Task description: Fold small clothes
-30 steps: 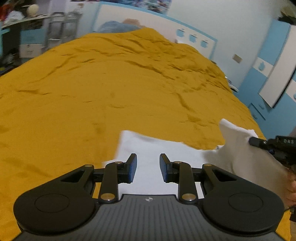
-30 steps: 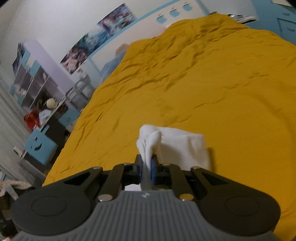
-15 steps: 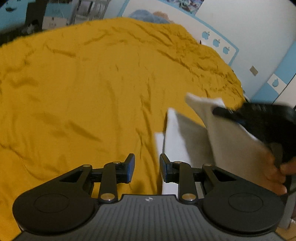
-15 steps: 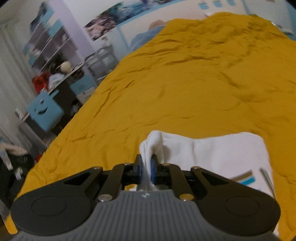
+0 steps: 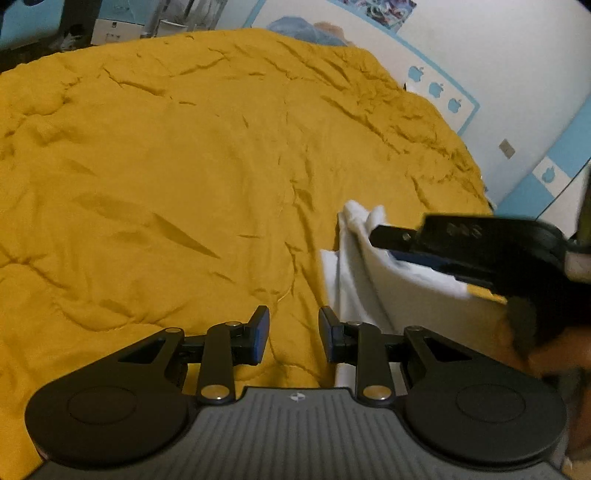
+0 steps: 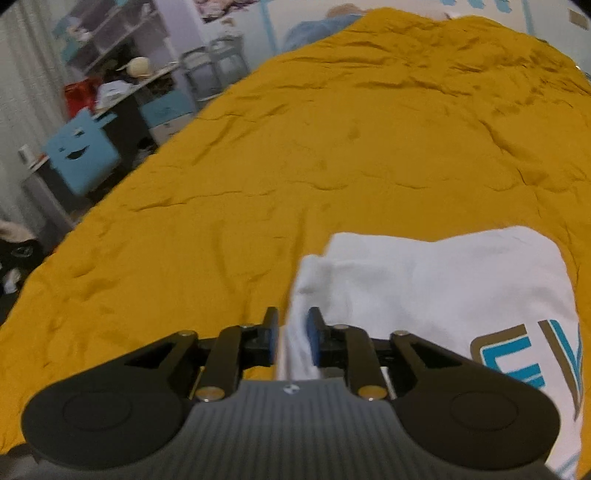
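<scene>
One white garment (image 6: 436,295) lies on the near right part of the yellow bed (image 6: 332,155). Right gripper (image 6: 291,334) has just been opening; its fingers stand slightly apart around a cloth fold. Left gripper (image 5: 293,332) is moderately spread, holding nothing.

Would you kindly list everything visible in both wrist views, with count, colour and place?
garment: one, white with a blue and brown print, folded near the bed's near edge.
bedspread: one, mustard yellow, covers the bed.
pillow: one, blue, at the bed's head.
smiley box: one, light blue, on the desk beside the bed.
shelves: one unit, pale, against the far wall.
left gripper: one, black, jaws open over bare bedspread beside the garment.
right gripper: one, black, jaws just opened, a garment fold between them.
hand: one, behind the right gripper.
</scene>
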A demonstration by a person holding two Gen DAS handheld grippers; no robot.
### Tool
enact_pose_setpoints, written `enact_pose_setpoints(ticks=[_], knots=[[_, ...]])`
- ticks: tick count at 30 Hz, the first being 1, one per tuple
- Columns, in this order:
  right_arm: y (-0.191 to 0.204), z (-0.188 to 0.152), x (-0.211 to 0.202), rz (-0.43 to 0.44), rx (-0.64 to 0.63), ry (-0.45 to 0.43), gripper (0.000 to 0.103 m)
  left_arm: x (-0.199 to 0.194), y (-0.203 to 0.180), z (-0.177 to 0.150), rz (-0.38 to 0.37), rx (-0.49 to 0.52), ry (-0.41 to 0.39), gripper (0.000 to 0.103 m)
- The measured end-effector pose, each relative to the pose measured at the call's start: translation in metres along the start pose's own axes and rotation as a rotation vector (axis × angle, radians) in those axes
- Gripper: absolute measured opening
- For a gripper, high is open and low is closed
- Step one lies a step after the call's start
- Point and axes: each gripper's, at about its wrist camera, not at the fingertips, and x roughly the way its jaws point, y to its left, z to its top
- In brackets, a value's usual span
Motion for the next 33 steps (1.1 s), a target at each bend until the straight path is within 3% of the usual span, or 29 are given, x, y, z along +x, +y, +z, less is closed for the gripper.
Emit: enact_pose_setpoints(ticks=[5, 9, 13, 17, 19, 23, 26, 28, 33], knots=[[0.019, -0.024, -0.068, 0.068, -0.071, -0.071, 0.018, -0.035, 0.003, -0.01, -0.094, -0.058, -0.034, 0.034], [0.012, -0.044, -0.122, 0.13, -0.046, -0.122, 0.018, -0.055, 0.004, -0.022, -0.143, -0.098, -0.032, 0.037], [-0.009, -0.069, -0.164, 0.07, -0.043, -0.161, 0.021, -0.065, 0.012, -0.035, -0.222, -0.165, -0.02, 0.054], [-0.036, -0.099, -0.188, -0.008, -0.037, -0.157, 0.024, -0.055, 0.015, -0.05, -0.252, -0.22, 0.045, 0.059], [-0.05, -0.116, -0.193, -0.074, -0.04, -0.133, 0.026, -0.044, 0.014, -0.058, -0.275, -0.239, 0.074, 0.071], [-0.073, -0.142, -0.194, -0.151, -0.042, -0.082, 0.035, -0.02, 0.012, -0.063, -0.256, -0.264, 0.092, 0.071], [-0.085, -0.158, -0.195, -0.231, -0.085, -0.053, 0.036, -0.007, 0.01, -0.062, -0.266, -0.278, 0.099, 0.063], [-0.092, -0.169, -0.193, -0.259, -0.119, -0.025, 0.036, -0.003, 0.009, -0.061, -0.243, -0.293, 0.098, 0.041], [-0.086, -0.184, -0.174, -0.361, -0.265, 0.024, 0.036, -0.008, 0.0, -0.057, -0.244, -0.251, 0.074, 0.015]])
